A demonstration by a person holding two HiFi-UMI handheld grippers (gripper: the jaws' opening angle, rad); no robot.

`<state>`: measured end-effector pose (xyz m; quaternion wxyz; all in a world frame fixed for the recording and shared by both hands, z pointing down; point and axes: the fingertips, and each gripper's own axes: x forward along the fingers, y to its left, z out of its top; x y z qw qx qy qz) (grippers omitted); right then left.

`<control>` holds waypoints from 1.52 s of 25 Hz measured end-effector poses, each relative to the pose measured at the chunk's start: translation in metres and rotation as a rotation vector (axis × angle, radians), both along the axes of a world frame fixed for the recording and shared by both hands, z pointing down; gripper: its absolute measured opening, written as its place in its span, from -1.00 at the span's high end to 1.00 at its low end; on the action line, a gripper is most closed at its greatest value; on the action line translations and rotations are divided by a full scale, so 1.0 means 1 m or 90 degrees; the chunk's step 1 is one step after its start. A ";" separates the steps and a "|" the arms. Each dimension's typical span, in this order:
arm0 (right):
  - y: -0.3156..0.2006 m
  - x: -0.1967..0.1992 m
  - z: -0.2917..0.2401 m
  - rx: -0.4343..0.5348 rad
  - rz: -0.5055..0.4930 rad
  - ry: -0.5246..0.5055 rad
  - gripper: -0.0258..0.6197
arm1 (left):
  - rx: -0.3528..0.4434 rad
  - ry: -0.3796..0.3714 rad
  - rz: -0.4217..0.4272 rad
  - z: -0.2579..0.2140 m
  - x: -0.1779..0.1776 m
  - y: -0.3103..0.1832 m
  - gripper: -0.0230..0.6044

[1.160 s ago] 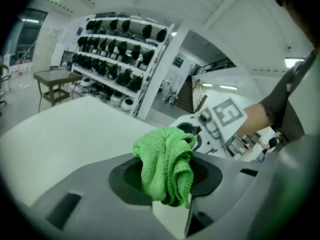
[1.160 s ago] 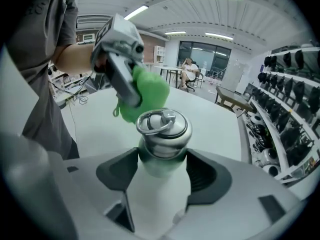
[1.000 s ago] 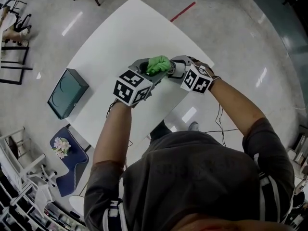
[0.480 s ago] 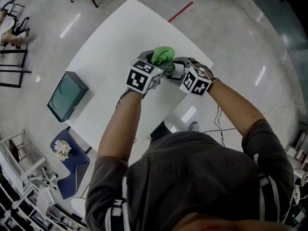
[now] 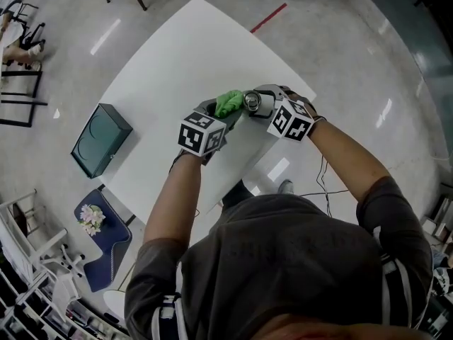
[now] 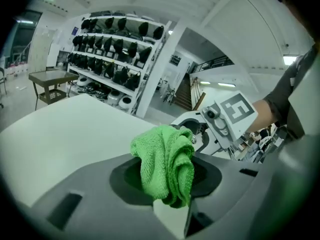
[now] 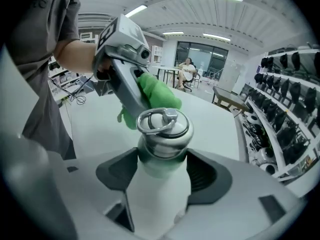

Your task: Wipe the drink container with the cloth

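Observation:
A white drink bottle (image 7: pixel 159 184) with a steel lid and ring (image 7: pixel 164 126) stands between the jaws of my right gripper (image 7: pixel 162 171), which is shut on its body. In the head view the lid (image 5: pixel 253 102) shows beside the right gripper (image 5: pixel 265 108). My left gripper (image 6: pixel 167 176) is shut on a bunched green cloth (image 6: pixel 165 161). The cloth (image 7: pixel 152 96) sits against the far side of the bottle's top, just left of the lid in the head view (image 5: pixel 228 103). Both grippers are held above the white table (image 5: pixel 170 69), the left gripper (image 5: pixel 221 115) pointing toward the right one.
A dark green box (image 5: pixel 99 139) stands at the table's left edge. A blue seat with a flower bunch (image 5: pixel 90 217) is on the floor below it. Shelves of dark helmets (image 6: pixel 117 39) line the room's far side, with a small brown table (image 6: pixel 50 79) nearby.
My left gripper with the cloth has come back down and toward me from the far side of the bottle. The right gripper and bottle have stayed put.

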<state>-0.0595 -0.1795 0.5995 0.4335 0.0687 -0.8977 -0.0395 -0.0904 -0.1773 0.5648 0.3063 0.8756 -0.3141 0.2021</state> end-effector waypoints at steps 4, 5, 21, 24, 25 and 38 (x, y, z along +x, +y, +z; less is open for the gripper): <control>0.001 -0.002 0.003 0.002 -0.007 0.007 -0.01 | -0.023 0.019 0.031 0.001 0.013 0.028 0.50; 0.001 -0.002 0.004 0.001 -0.007 0.008 -0.01 | -0.027 0.021 0.037 0.002 0.015 0.032 0.50; 0.006 -0.005 -0.021 0.008 -0.010 -0.064 -0.03 | 0.035 0.019 0.082 -0.028 -0.008 -0.036 0.49; 0.000 -0.005 -0.048 0.015 0.010 -0.092 -0.01 | 0.021 -0.011 0.113 -0.011 0.002 -0.036 0.49; -0.001 -0.007 -0.056 0.019 0.009 -0.095 0.00 | 0.016 -0.017 0.117 -0.006 0.003 -0.036 0.49; -0.006 -0.026 -0.044 -0.043 -0.039 0.060 0.12 | -0.043 -0.096 0.081 0.067 -0.015 -0.016 0.50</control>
